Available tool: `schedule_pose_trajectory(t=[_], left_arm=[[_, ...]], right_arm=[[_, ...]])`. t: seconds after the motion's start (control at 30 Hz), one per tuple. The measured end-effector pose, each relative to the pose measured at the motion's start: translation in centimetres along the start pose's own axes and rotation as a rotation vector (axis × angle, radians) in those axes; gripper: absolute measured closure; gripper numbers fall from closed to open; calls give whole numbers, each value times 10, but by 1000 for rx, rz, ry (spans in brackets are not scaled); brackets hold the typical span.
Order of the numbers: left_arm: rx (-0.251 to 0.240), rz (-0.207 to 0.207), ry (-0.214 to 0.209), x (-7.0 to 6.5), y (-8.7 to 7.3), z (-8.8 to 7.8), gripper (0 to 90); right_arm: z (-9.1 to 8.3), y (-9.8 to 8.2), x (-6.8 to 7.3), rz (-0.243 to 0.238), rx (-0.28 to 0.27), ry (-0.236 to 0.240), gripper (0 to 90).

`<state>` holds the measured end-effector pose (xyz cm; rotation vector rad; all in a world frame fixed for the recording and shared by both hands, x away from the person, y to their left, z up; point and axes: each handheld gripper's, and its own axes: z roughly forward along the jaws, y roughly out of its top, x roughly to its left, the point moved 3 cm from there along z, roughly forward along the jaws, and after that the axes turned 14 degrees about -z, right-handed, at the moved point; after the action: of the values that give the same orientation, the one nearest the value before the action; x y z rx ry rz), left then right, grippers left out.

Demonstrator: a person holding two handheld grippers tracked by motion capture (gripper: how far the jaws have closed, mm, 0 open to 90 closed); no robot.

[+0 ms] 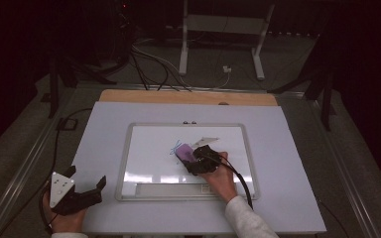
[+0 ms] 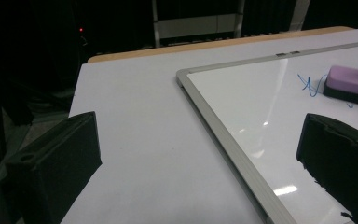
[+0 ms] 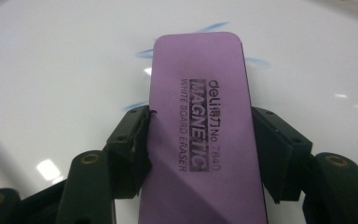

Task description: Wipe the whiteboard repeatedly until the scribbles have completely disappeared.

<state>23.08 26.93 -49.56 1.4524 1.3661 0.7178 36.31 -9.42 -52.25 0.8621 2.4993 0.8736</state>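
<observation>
Purple and close to the lens in the right gripper view, the eraser (image 3: 200, 135) is sitting flat on the whiteboard (image 3: 51, 84), and the right gripper (image 3: 199, 140) is pinching it by its long sides, both pads pressing against its edges. Blue scribble (image 3: 214, 26) is peeking out past its far end and at both flanks, so the wiping step looks to be under way but not finished. Judging from this, the next move is asking for strokes across those marks with the felt kept pressed flat.

Moving to the left gripper view, two black jaws are standing well apart with nothing between them, hovering over the white table (image 2: 135, 116) just beside the board's metal frame (image 2: 223, 135). Farther off, the eraser (image 2: 352, 81) is lying next to the blue scribble (image 2: 310, 85).

Looking down in the high view, the right gripper (image 1: 194, 157) is holding the eraser (image 1: 185, 152) near the middle of the whiteboard (image 1: 149, 158), right at the blue scribble (image 1: 174, 147). Meanwhile the left gripper (image 1: 87, 184) is resting spread near the table's front left corner, well clear of the work. Nothing is standing in the way on the board; only the right gripper's cable (image 1: 242, 181) is trailing across its lower edge and could drag during a wide stroke.
</observation>
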Motion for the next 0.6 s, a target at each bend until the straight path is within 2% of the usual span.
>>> schedule_pose_trajectory(t=[0.07,0.13,0.17,0.2,0.3,0.4,0.47,0.53,0.6], left_arm=[[1,-1,0,0,0,1,4],[4,1,0,0,0,1,5],[4,1,-1,0,0,1,4],[3,0,-1,-1,0,1,4],[6,4,-2,-1,0,2,4],[2,1,-2,-1,0,1,4],[1,1,-1,-1,0,0,4],[-2,-2,-1,0,0,-1,5],[-1,-5,0,1,0,-1,4]], right_arm=[[0,-2,-10,38,8,-31,410],[1,-3,-14,79,7,-19,410],[1,-2,-12,70,6,-25,410],[2,-1,-9,64,-1,6,410],[3,4,11,4,-19,78,410],[5,10,30,-60,-21,120,410],[6,12,30,-73,-14,109,410],[6,13,23,-62,0,46,411],[7,11,9,-36,12,-12,410]])
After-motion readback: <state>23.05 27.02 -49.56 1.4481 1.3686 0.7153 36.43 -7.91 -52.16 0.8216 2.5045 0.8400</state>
